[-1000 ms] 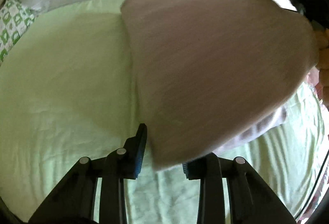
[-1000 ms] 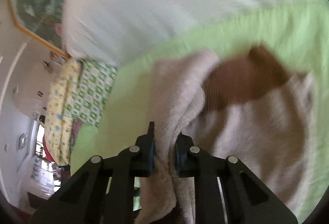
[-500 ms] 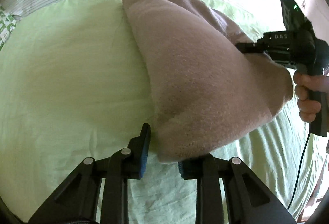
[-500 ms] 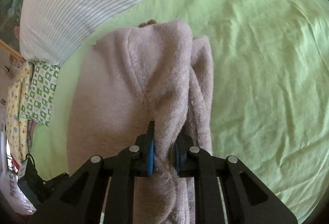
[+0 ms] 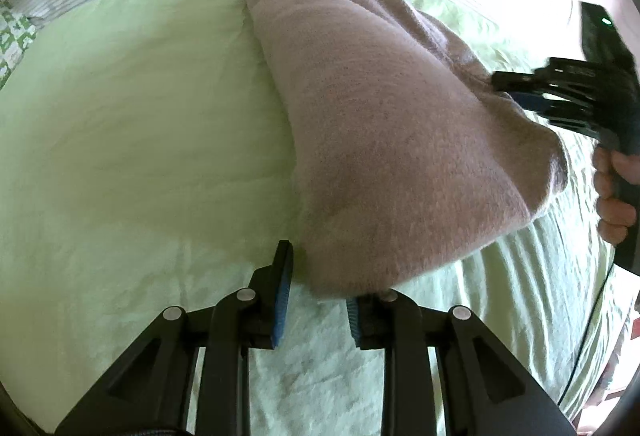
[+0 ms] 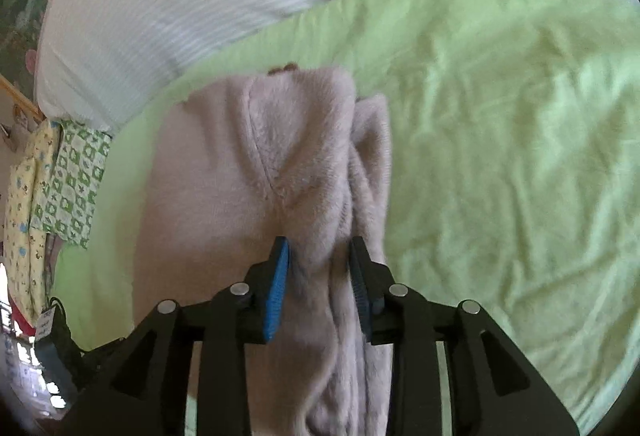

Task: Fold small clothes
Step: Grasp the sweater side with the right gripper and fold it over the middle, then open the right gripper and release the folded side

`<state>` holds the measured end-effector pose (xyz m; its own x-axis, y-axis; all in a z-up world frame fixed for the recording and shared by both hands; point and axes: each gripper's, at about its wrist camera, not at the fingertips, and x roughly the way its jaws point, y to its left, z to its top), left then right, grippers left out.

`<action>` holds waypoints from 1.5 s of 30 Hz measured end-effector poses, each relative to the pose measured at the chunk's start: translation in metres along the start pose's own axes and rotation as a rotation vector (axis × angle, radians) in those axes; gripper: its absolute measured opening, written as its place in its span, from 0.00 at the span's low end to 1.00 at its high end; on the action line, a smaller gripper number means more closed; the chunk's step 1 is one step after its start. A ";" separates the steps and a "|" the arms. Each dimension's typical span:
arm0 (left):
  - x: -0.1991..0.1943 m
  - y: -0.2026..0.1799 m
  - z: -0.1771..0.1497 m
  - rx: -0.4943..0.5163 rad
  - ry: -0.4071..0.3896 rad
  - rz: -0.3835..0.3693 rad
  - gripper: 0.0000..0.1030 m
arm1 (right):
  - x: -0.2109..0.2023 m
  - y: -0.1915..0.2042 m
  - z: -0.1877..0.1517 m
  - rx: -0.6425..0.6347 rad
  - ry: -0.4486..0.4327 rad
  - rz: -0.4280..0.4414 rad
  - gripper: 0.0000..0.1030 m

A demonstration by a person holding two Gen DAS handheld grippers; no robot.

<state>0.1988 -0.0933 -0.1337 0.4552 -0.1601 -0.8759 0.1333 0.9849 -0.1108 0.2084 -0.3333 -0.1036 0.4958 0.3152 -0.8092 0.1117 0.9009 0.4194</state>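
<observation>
A fuzzy beige garment [image 5: 384,124] lies folded over on the green bed sheet [image 5: 132,140]. It also fills the middle of the right wrist view [image 6: 248,196]. My left gripper [image 5: 318,288] is open, its fingers either side of the garment's near corner. My right gripper [image 6: 320,276] is open with a bunched fold of the garment lying loose between its fingers. The right gripper also shows in the left wrist view [image 5: 532,92] at the garment's right edge, held by a hand.
A white striped pillow or cover [image 6: 192,4] runs along the far edge of the bed. A green-and-white patterned cloth [image 6: 72,180] and a yellow one [image 6: 24,204] lie at the left. Wrinkled green sheet [image 6: 500,156] spreads to the right.
The garment came down from being held up and now rests on the sheet. My right gripper, shut on it before, has opened. My left gripper stayed open.
</observation>
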 end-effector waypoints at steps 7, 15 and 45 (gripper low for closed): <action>-0.005 0.006 -0.004 -0.018 0.001 0.012 0.29 | -0.033 0.002 -0.036 0.008 -0.021 0.035 0.43; 0.000 0.001 -0.002 -0.020 -0.013 0.027 0.19 | -0.026 -0.001 -0.067 -0.028 0.051 0.020 0.06; -0.045 0.055 0.014 -0.217 0.013 -0.159 0.53 | -0.039 -0.026 -0.033 0.115 -0.061 -0.020 0.47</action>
<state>0.1981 -0.0326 -0.0940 0.4319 -0.3149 -0.8451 0.0095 0.9386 -0.3449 0.1574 -0.3592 -0.0969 0.5436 0.2760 -0.7927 0.2183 0.8654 0.4510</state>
